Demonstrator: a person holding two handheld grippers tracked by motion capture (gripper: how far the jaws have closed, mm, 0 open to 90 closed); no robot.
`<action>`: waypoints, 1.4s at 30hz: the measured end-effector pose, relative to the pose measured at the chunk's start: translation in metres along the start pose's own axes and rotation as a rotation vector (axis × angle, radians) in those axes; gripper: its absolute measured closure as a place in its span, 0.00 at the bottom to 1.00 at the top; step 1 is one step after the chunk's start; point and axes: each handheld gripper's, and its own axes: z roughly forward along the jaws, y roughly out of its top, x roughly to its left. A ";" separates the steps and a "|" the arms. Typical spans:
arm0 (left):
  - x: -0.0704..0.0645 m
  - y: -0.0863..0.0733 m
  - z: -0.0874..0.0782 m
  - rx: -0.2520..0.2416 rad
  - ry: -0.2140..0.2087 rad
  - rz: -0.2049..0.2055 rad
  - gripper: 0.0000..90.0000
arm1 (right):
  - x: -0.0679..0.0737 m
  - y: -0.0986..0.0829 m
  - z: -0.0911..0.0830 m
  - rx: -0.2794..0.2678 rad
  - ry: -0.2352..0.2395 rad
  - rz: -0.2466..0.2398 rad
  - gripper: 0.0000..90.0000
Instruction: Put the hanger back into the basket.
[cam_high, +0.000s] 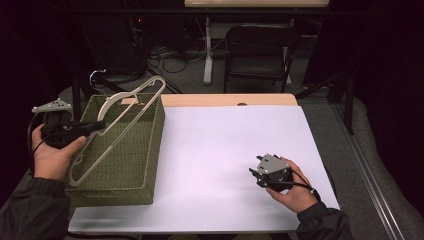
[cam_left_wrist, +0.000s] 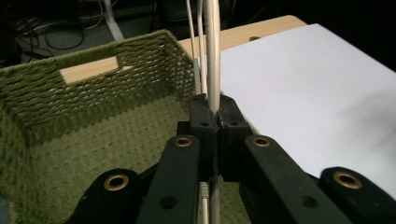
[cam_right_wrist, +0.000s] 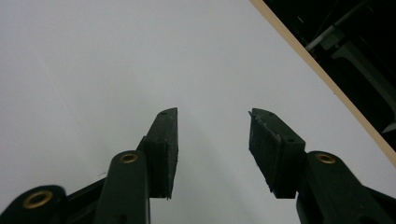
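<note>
Over the green woven basket (cam_high: 135, 150) at the table's left edge, a white plastic clothes hanger (cam_high: 131, 104) lies tilted, its upper end w/ metal hook (cam_high: 96, 76) sticking up past the basket's far-left corner and its lower end down near the basket's near-left side. Left gripper (cam_high: 98, 125) pinches one of the hanger's bars: in the left gripper view the black jaws are pressed together on the pale bar (cam_left_wrist: 213, 56), which runs straight up betw. the pads, w/ thinner bars just beside it. Left hand (cam_high: 52, 152) holds that gripper (cam_left_wrist: 211, 122) at the basket's left rim, grey three-cornered plate (cam_high: 52, 106) on top, cable trailing by the wrist. Basket interior (cam_left_wrist: 84, 144) is visible below the jaws, w/ a rectangular handle cut-out (cam_left_wrist: 88, 70) in its far wall. Basket sits on a white sheet (cam_high: 230, 150) covering most of the wooden tabletop (cam_high: 230, 99), bare wood showing along the far edge. Right gripper (cam_high: 256, 171) is well apart from the basket, low over the sheet's near-right part, held in the right hand (cam_high: 295, 192); in the right gripper view its jaws (cam_right_wrist: 212, 140) stand spread w/ nothing betw. them, just white sheet (cam_right_wrist: 116, 60) and the table's wooden edge (cam_right_wrist: 322, 74). Beyond the table: a dark folding chair (cam_high: 257, 52), a white table leg (cam_high: 207, 50), floor cables (cam_high: 170, 55).
</note>
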 end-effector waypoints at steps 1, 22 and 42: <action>0.003 -0.002 0.001 0.003 0.012 0.005 0.97 | 0.000 -0.001 0.000 0.006 0.002 0.002 0.58; 0.035 -0.045 0.010 0.067 0.036 0.114 0.97 | 0.002 -0.005 0.002 0.008 -0.010 0.002 0.57; 0.023 -0.063 0.019 0.080 0.020 0.161 0.75 | 0.003 -0.008 0.002 0.006 -0.014 0.001 0.56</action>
